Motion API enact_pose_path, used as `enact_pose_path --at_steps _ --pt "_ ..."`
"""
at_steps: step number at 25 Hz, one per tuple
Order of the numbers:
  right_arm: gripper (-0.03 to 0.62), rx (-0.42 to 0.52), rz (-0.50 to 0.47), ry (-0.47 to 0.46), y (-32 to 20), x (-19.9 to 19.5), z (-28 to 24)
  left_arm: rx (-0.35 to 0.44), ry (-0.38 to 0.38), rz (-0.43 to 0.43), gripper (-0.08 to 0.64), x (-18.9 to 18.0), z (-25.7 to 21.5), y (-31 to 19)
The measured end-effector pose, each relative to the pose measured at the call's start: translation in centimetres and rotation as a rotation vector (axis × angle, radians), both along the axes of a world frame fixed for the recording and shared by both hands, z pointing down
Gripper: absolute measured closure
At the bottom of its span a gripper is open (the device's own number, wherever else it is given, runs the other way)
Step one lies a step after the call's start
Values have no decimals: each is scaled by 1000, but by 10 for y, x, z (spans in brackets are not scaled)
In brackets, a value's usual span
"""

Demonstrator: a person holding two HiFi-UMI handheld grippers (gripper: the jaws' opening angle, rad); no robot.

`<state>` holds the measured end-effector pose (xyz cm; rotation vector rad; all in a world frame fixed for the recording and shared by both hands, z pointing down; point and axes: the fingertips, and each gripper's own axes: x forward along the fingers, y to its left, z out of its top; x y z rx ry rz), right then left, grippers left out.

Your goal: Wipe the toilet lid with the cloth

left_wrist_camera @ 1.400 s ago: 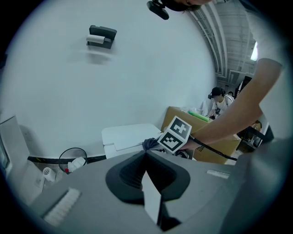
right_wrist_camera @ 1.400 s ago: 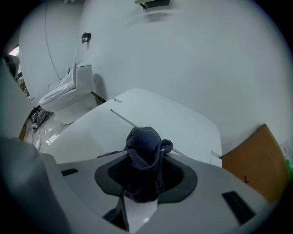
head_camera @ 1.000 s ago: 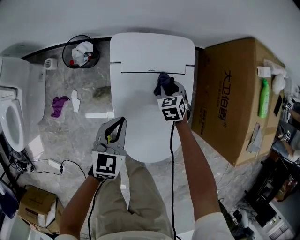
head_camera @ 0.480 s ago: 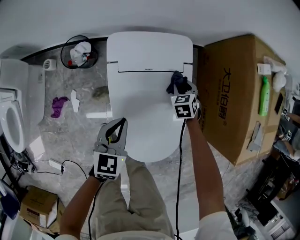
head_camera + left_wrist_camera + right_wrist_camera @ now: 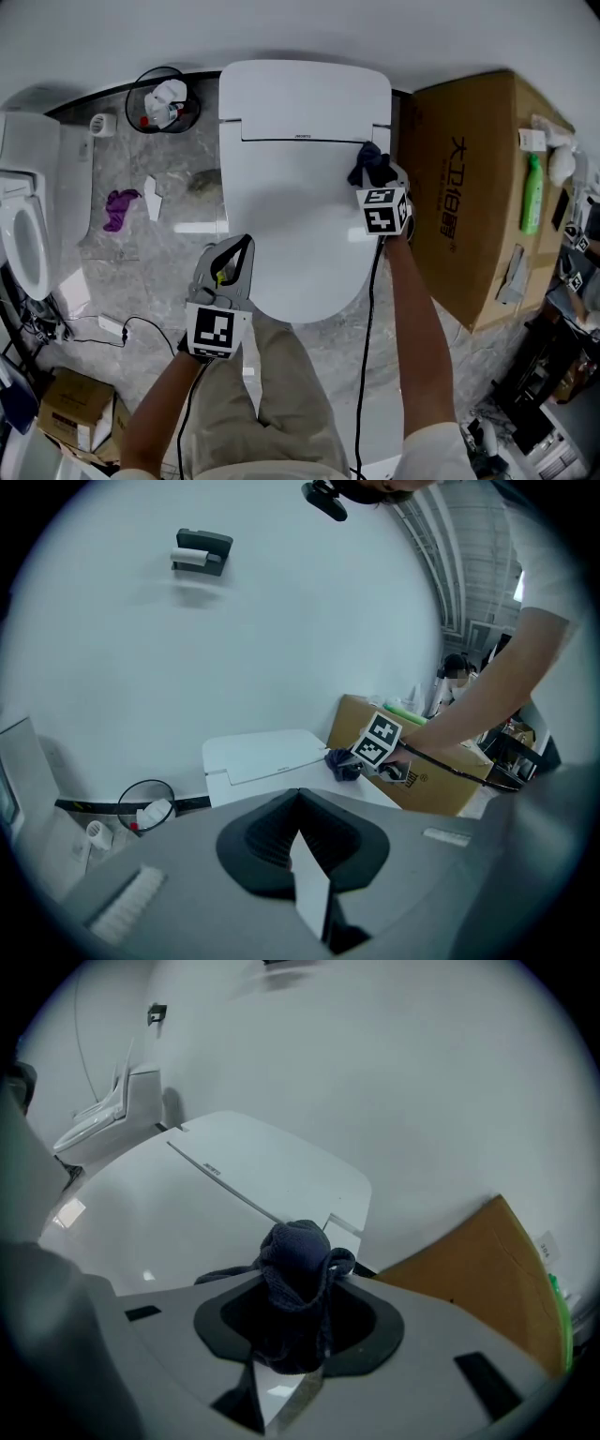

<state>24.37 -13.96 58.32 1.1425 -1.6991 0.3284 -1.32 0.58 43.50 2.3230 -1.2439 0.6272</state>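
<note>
While the right gripper (image 5: 373, 180) clamps a bunched dark blue cloth (image 5: 369, 166) and presses it on the white toilet lid (image 5: 281, 216) at its rear right corner, just beside a cardboard box (image 5: 469, 187), the left gripper (image 5: 242, 248) hangs at the lid's front left edge, its jaws together on nothing.

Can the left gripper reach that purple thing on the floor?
Probably yes. The left gripper is empty, and nothing tall stands between it and the purple thing on the floor. The person would likely have to bend down and open the shut jaws.
</note>
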Motion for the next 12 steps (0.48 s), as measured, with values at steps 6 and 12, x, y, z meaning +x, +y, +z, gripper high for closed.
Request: enact_pose_path --at_steps 6,12 --pt "457 -8 87 48 5 36 1 -6 0 -6 560 -4 1 8" --pt "479 23 253 115 20 92 -12 -1 4 -7 560 -16 2 12"
